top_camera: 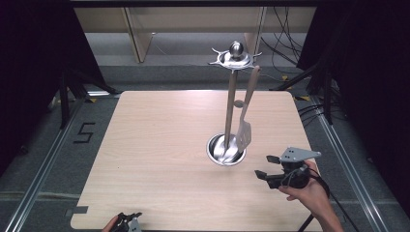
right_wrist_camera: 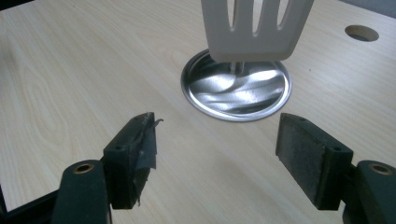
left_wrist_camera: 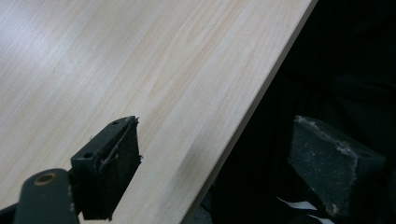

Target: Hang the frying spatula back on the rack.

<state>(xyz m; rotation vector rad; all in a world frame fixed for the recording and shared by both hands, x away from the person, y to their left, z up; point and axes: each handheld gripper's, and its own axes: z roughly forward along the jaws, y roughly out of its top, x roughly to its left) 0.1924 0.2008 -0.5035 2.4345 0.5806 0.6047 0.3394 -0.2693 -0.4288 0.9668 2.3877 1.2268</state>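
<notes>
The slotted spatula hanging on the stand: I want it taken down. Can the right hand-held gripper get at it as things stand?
Probably yes. The right hand-held gripper is open and faces the slotted spatula, with bare table between them.

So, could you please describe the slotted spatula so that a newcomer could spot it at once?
Start at the wooden table, then find the tall utensil stand rising from a round steel base right of centre. The slotted spatula hangs from its top ring, blade down over the base: pale, flat and slotted, unlike the plain pole beside it.

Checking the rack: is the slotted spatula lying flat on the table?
No, the spatula hangs from the rack's top ring, blade over the steel base.
</notes>
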